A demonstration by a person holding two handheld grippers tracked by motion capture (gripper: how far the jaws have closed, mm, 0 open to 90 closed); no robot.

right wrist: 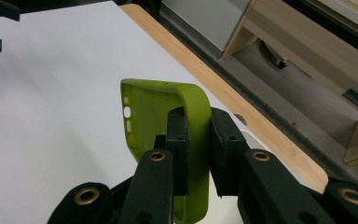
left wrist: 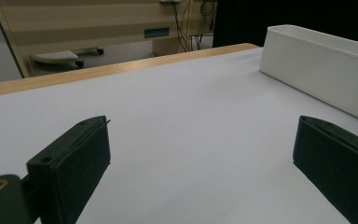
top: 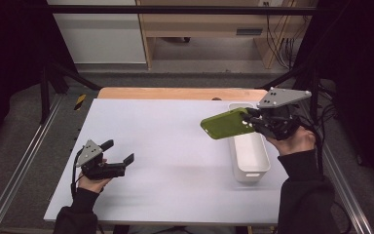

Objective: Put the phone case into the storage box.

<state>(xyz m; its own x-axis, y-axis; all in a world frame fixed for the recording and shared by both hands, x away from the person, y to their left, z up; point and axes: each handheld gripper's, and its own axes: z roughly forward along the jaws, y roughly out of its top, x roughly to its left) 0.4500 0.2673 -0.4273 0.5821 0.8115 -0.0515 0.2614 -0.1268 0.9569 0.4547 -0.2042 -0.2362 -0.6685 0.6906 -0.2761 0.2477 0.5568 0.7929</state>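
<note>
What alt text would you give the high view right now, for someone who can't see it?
The right gripper holds a green phone case in the air above a white bin at the table's right side. The left gripper rests low near the table's left front, jaws open and empty.

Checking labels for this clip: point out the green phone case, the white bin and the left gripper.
green phone case (top: 222,124): high view, middle of its back.
white bin (top: 251,171): high view, its near end wall.
left gripper (top: 118,151): high view, midway between its open fingers.
</note>
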